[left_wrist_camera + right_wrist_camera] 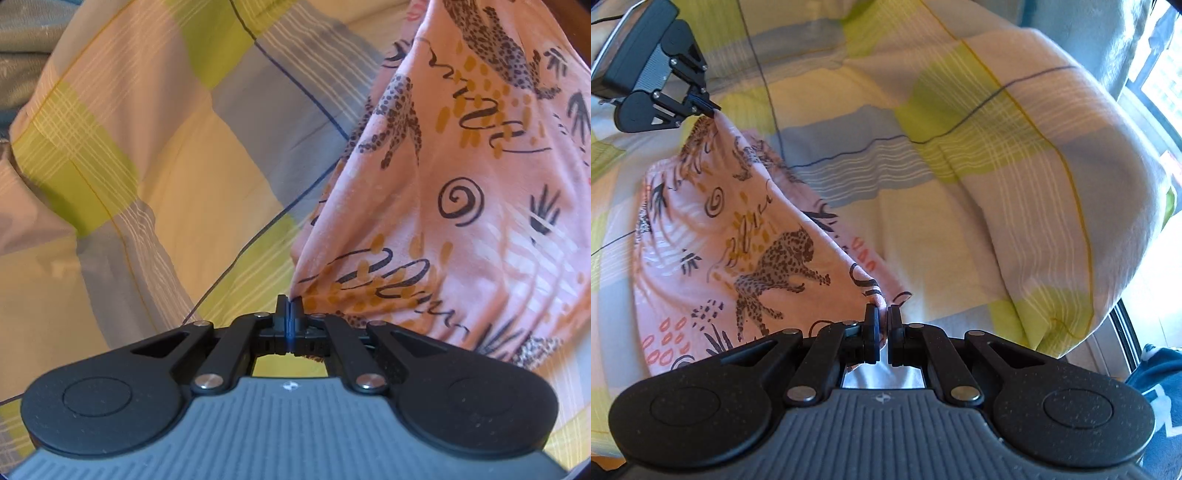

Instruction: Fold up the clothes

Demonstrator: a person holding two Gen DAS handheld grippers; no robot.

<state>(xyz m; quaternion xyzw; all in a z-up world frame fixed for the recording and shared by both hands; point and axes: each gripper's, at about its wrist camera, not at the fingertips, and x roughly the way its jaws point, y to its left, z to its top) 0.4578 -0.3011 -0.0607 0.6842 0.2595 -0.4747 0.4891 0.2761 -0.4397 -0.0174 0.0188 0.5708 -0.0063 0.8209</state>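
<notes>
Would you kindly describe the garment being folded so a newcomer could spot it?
On the yellow, green and grey checked bedcover hangs a pink cotton garment, pinched between both tools. Only it carries spotted leopards, black spirals and leaves.

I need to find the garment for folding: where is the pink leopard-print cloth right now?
The pink leopard-print cloth hangs stretched between the left gripper and the right gripper, above the checked bedding, left in the right wrist view.

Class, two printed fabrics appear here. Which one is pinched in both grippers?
The pink leopard-print garment: the left hand-held gripper and the right hand-held gripper each clamp an edge of it. The checked yellow-green bedcover just lies underneath.
</notes>
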